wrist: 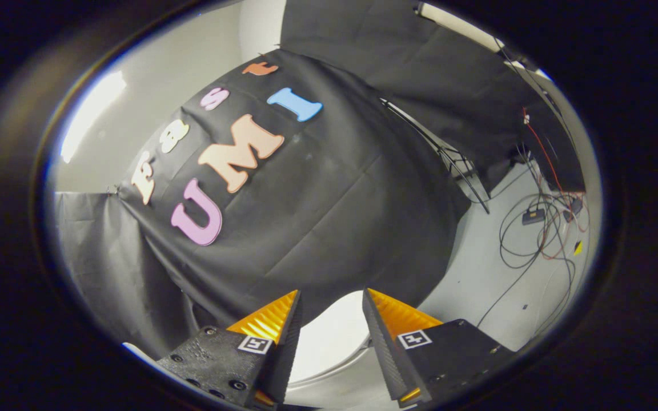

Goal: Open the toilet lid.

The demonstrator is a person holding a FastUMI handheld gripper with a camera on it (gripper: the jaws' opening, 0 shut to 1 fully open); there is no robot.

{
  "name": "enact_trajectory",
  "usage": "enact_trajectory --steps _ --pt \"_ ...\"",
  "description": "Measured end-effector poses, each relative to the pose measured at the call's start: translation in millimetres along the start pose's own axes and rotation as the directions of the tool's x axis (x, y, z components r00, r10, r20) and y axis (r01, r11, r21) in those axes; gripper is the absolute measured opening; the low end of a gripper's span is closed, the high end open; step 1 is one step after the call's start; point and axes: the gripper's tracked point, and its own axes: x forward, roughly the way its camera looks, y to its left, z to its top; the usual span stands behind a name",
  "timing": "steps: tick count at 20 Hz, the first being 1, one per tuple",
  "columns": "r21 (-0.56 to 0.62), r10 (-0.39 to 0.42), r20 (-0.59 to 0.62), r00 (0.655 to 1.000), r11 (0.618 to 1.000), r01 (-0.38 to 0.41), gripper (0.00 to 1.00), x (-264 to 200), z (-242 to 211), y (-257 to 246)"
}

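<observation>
The gripper [330, 297] sits low in the frame with its fingers spread apart and nothing held between them, framing the white lid [329, 337] of the toilet, which lies in the gap and just ahead of the tips at bottom centre. Behind it the black cloth wall [317, 217] takes up the middle of the picture, with pale floor [477, 274] at right where loose cables [534, 234] tangle near a small black box [533, 215] at the right edge.
</observation>
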Motion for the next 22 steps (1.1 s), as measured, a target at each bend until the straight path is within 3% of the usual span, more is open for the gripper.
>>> enact_trajectory --steps 7,15,22 --pt "0.195 -0.061 -0.061 0.996 0.978 0.072 0.65 35.7 -52.0 -29.1" --pt "0.348 -0.169 -0.163 0.972 0.912 0.217 0.65 54.5 -127.6 -74.9" --pt "0.447 -0.146 -0.223 0.964 0.863 0.234 0.65 86.9 -161.6 -94.4"
